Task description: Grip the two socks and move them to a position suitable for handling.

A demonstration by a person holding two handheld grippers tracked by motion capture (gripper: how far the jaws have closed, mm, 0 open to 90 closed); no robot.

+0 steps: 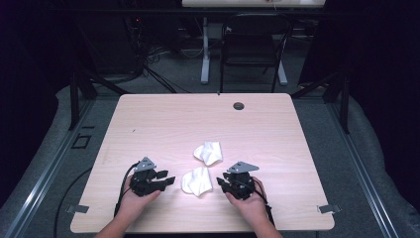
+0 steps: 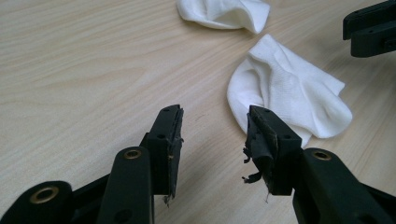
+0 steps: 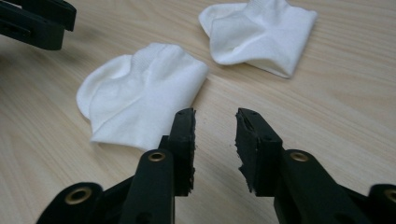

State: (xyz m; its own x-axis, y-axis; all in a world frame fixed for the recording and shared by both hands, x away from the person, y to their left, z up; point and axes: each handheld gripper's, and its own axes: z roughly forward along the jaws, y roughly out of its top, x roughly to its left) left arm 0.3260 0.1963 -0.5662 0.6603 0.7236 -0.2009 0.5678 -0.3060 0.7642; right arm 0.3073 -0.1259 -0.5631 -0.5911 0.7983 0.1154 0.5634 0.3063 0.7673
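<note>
Two small white socks lie on the light wooden table. The near sock rests between both grippers; the far sock lies just beyond it. My left gripper sits left of the near sock, open, with bare table between its jaws. Its right jaw tip overlaps the sock's edge in the left gripper view. My right gripper sits right of that sock, open, with nothing between its jaws. Each gripper's tip also appears in the other's view.
A round cable hole marks the table's far side. Behind the table stand a black chair and white desk legs. The table's front edge runs just under the person's wrists.
</note>
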